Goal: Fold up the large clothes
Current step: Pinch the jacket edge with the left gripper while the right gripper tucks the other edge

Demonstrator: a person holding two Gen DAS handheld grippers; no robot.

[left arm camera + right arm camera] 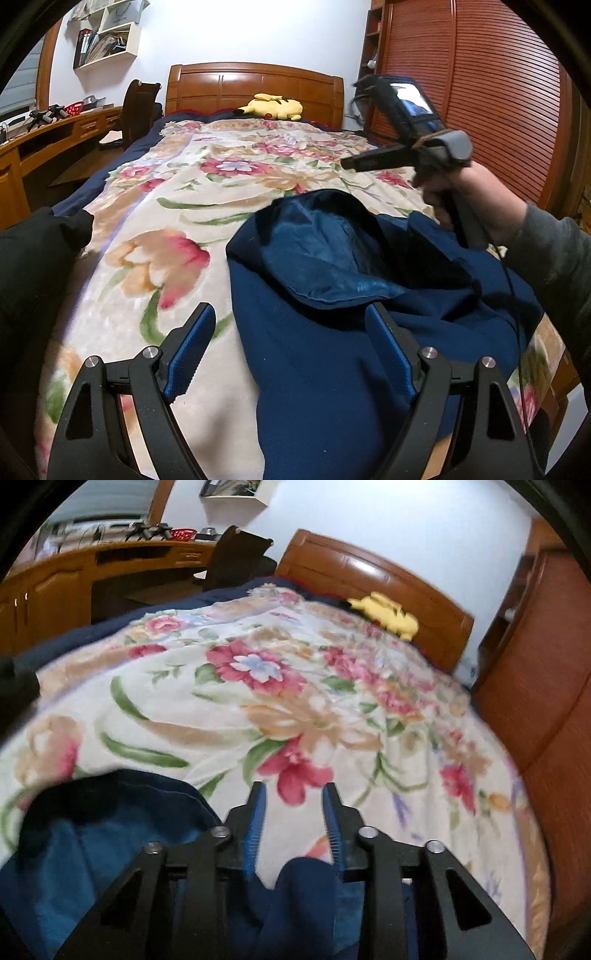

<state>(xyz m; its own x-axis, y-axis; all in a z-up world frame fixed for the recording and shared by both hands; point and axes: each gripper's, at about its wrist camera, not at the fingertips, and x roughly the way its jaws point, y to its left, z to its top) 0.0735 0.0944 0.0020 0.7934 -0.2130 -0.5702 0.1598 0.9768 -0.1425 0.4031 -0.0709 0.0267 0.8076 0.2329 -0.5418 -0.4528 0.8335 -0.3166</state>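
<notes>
A large navy garment (pixel 325 362) with a shiny blue lining (pixel 314 243) lies bunched on the floral blanket (pixel 155 206) at the near end of the bed. My left gripper (pixel 290 314) stands open and wide above the garment's left edge, with nothing gripped. A hand (pixel 476 199) holds my right gripper (pixel 352 163) in the air above the garment's far right part. In the right wrist view the right gripper (pixel 293 788) is open with a narrow gap and blanket (pixel 295 686) showing between the pads. A navy fold (pixel 306 886) sits by its base, and the lining (pixel 74 853) is at lower left.
A yellow plush toy (pixel 273 106) rests at the wooden headboard (pixel 255 86). A slatted wooden wardrobe (pixel 480 92) lines the bed's right side. A desk (pixel 55 133) and dark chair (pixel 138 107) stand left. Dark cloth (pixel 37 266) lies at the near left.
</notes>
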